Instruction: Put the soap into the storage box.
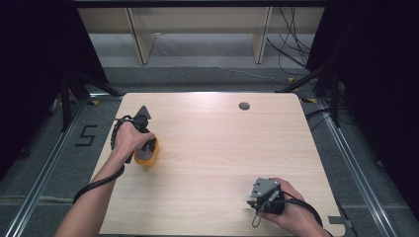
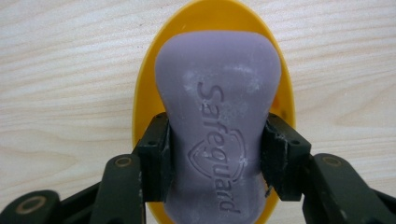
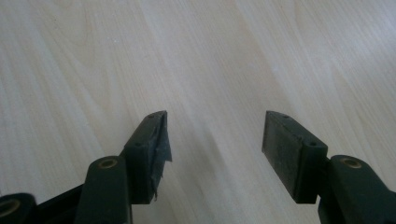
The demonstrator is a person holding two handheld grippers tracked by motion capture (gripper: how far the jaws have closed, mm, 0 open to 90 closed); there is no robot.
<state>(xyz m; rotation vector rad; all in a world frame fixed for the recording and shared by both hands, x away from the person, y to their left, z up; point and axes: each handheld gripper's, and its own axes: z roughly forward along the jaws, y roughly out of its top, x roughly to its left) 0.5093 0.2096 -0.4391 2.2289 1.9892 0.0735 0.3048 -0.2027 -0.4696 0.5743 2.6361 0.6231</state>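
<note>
Purple soap bar (image 2: 217, 140), stamped with a brand name, lying lengthwise in a yellow oval dish (image 2: 140, 93) at the left side of the worktop (image 1: 217, 148) — pinched at its narrow waist, likely because the sides there give the firmest hold. Left claw (image 2: 217, 156) pressed against both flanks of the bar, pads touching it, reaching straight down so the bar can lift clear of the dish rim. Right claw (image 3: 215, 140) spread wide over bare wood near the front right corner, holding nothing — parked well apart, probably to keep out of the way.
</note>
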